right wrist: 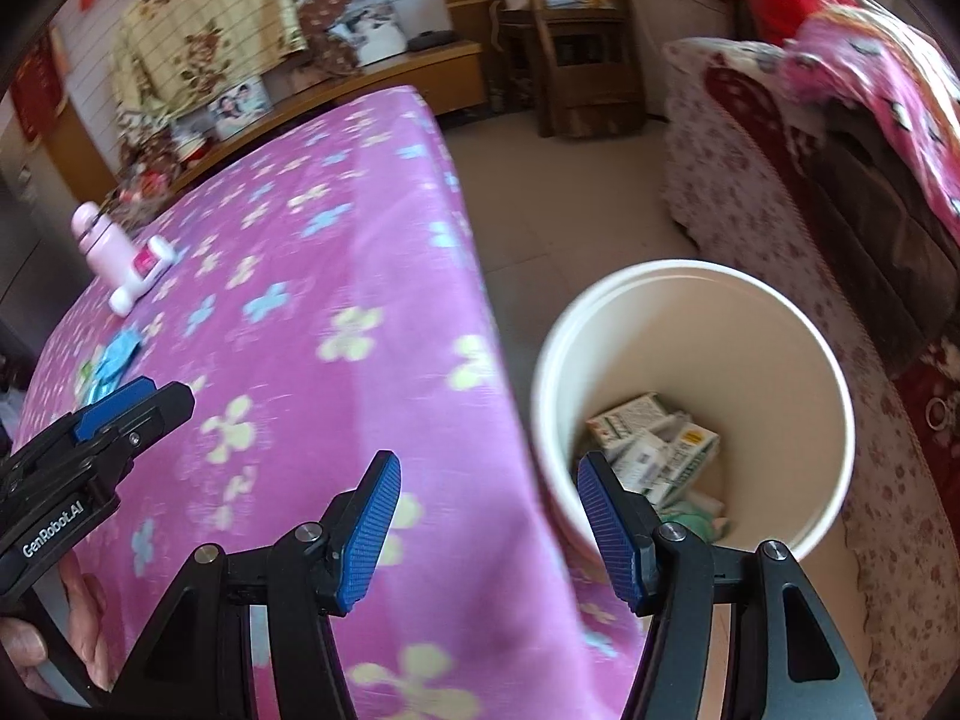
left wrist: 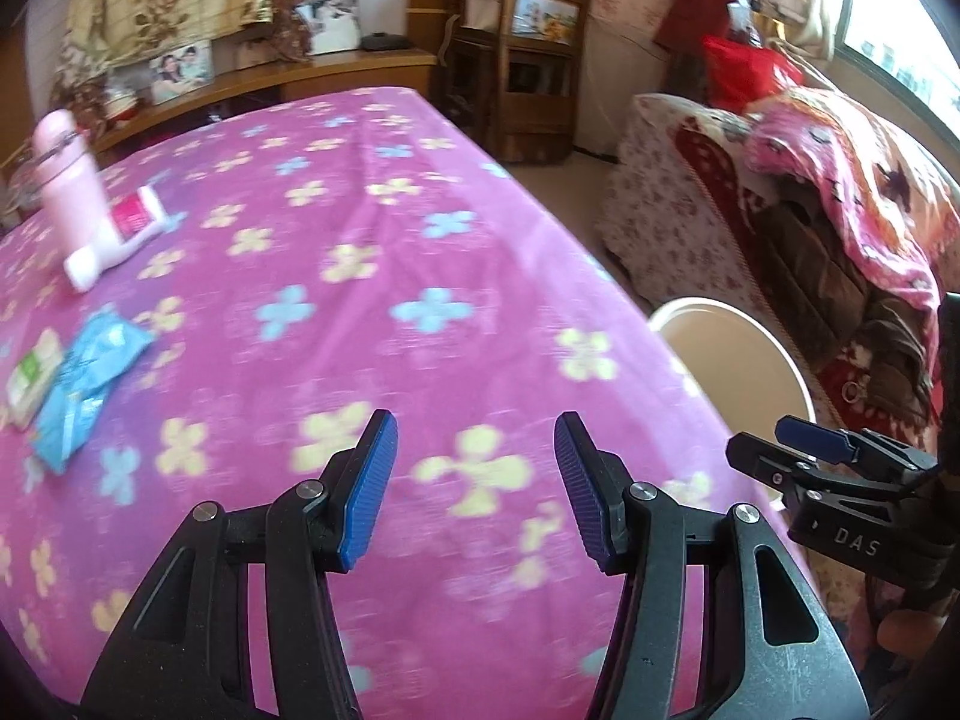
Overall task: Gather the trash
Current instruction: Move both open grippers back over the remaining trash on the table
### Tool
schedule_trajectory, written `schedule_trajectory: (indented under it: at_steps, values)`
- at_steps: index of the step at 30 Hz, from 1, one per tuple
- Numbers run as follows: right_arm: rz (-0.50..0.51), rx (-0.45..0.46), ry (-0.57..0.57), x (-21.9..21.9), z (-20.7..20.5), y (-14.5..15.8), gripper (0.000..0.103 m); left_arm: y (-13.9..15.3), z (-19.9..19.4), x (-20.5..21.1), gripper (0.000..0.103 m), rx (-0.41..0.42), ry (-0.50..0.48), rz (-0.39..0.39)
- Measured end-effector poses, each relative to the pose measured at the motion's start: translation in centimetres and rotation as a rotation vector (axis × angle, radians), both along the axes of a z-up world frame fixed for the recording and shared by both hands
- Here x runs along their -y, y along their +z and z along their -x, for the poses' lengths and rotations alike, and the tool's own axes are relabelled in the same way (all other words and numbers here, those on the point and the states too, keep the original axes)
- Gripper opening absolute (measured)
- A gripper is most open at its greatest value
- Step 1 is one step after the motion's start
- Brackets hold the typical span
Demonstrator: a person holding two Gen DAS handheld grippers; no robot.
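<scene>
A white bin point(right wrist: 690, 396) stands on the floor beside the pink flowered table point(right wrist: 336, 276); several small boxes and wrappers point(right wrist: 654, 450) lie in it. On the table's left side lie a blue wrapper point(left wrist: 84, 378), a small green-and-white packet point(left wrist: 33, 372) and a white-and-red tube point(left wrist: 117, 237) next to a pink bottle point(left wrist: 63, 186). My left gripper point(left wrist: 477, 492) is open and empty above the table's near part. My right gripper point(right wrist: 489, 531) is open and empty, over the table edge and the bin rim. The bin also shows in the left wrist view point(left wrist: 735, 354).
A sofa point(right wrist: 810, 210) with red and pink blankets runs along the right, close to the bin. A wooden shelf unit point(right wrist: 570, 42) stands at the back. A low wooden cabinet point(left wrist: 336, 69) with photos lines the far wall. Tiled floor point(right wrist: 558, 204) lies between table and sofa.
</scene>
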State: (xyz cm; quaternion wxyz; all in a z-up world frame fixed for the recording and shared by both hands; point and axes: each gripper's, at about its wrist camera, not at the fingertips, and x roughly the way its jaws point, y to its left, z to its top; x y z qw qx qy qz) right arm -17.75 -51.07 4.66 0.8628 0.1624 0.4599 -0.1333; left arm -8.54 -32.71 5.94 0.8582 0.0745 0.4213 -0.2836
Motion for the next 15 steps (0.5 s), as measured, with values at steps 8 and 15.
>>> schedule_trajectory:
  at_steps: [8,15]
  values:
    - [-0.008,0.003,0.079,-4.8,-2.6,0.0,0.061,0.3,-1.1,-5.4,0.053,0.007,0.085,0.005]
    - [-0.01,-0.012,0.154,-8.7,-4.6,-0.4,0.062,0.2,-2.5,-10.8,0.053,-0.011,0.161,0.009]
